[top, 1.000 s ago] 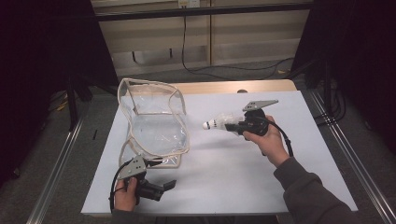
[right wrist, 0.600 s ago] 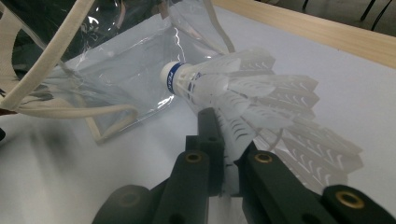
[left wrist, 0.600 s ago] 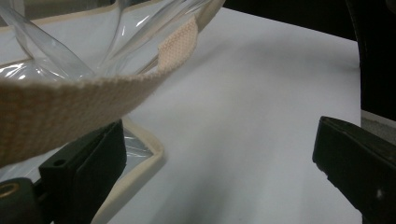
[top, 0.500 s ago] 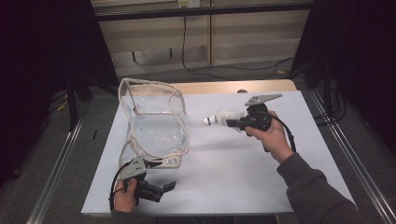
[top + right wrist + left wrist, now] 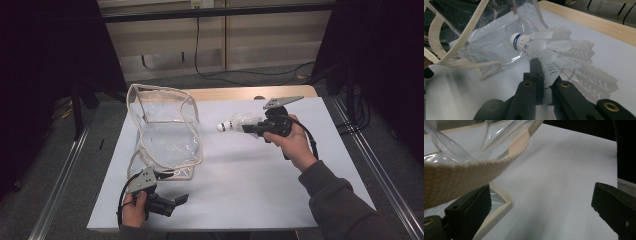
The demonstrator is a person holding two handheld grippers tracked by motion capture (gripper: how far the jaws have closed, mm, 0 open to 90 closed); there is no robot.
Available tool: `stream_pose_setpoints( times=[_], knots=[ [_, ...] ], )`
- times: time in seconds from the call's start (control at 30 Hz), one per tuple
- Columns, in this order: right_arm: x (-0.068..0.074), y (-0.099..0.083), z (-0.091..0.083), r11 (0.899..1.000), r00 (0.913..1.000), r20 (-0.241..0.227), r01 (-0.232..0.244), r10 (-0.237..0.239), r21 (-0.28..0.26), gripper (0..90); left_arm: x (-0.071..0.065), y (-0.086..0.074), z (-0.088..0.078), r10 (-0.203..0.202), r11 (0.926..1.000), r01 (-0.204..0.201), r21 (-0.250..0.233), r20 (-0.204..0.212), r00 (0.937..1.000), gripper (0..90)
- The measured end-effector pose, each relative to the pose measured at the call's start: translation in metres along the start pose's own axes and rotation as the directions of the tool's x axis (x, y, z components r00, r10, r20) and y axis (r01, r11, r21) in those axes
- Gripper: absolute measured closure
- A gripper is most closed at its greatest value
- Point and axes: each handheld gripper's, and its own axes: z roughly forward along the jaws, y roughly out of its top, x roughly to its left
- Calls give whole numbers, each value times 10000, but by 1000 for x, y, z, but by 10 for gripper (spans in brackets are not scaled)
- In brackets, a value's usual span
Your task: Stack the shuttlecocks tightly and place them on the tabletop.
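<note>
Nearest to me, my left gripper (image 5: 167, 202) rests low at the near edge of the white surface (image 5: 260, 190). Its fingers (image 5: 469, 206) are spread wide and hold nothing. The beige webbing strap (image 5: 456, 176) of the clear plastic bag (image 5: 167, 132) crosses just above the left finger in the left gripper view, and the bag's trimmed bottom edge lies just beside that finger.

Farther out, my right gripper (image 5: 256, 128) is raised above the surface, right of the bag. Its fingers (image 5: 529, 92) are clenched on the skirt of a white shuttlecock (image 5: 549, 53). The cork end, ringed with a blue band, points toward the bag's open mouth and is near it, not yet inside.

Handling judgement:
1. The shuttlecock is very light. Its skirt looks thin and flexible, so a hard pinch could deform or crack the vanes. A hold on the skirt near the cork, or on the cork itself, would be firmer.
2. The bag is soft, glossy film and likely slippery. It stands open but will probably sag if pushed. The woven strap or the stitched trim gives the surest hold; the bare film does not.

Beyond the bag, a strip of wooden table (image 5: 250, 92) shows past the white sheet's far edge.
</note>
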Motion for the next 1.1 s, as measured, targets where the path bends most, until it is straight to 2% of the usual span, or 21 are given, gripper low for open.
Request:
stream_pose_setpoints(
  times=[0.37, 0.77, 1.1],
  knots=[
    [2, 13, -3, 10000, 10000, -6, 35, -35, -27, 889, 0, 0, -1, 5, 10000, -5, -5, 29, 10000, 29],
    [10, 30, -7, 9994, 9994, 2, 348, -348, -27, 889, 0, 0, -1, 33, 10000, -33, 20, 26, 10000, 27],
    [15, 42, -7, 9987, 9985, -194, 510, -509, 47, 888, -1, 0, -1, 50, 10000, -50, 39, 39, 10000, 27]
  ],
)
